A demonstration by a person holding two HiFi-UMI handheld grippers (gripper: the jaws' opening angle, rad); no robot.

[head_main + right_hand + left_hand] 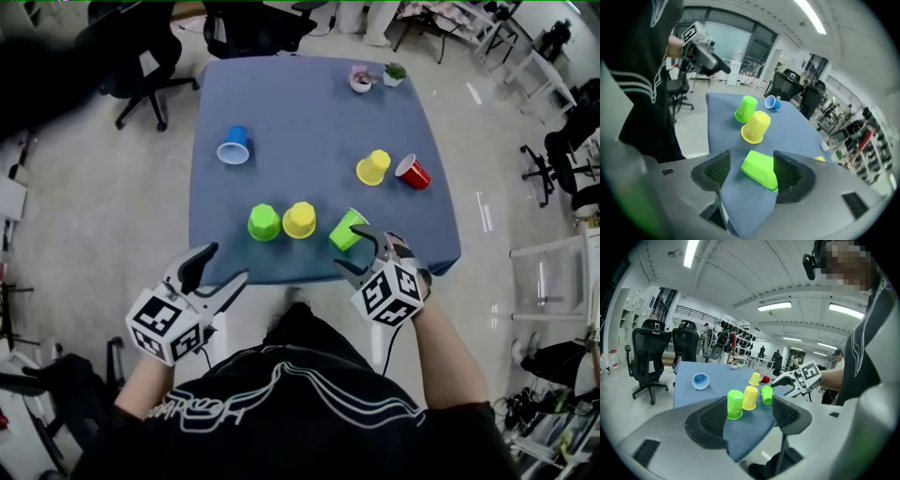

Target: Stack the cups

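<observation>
the right gripper point(352, 248) is holding its jaws spread wide around a tipped lime cup point(760, 168) lying at the near edge of the blue table point(309, 112). the cup's rim end is hiding behind one jaw, while a gap is showing at the other. the left gripper point(228, 262) is hanging released and empty off that edge. a green cup point(263, 222) and a yellow cup point(299, 219) are sitting upside down near the lime one.

Your left gripper point(228, 262) sits low on your left, pointing gently downward, jaws wide apart. Your right gripper point(359, 249) tilts steeply down, jaws spread wide too.
</observation>
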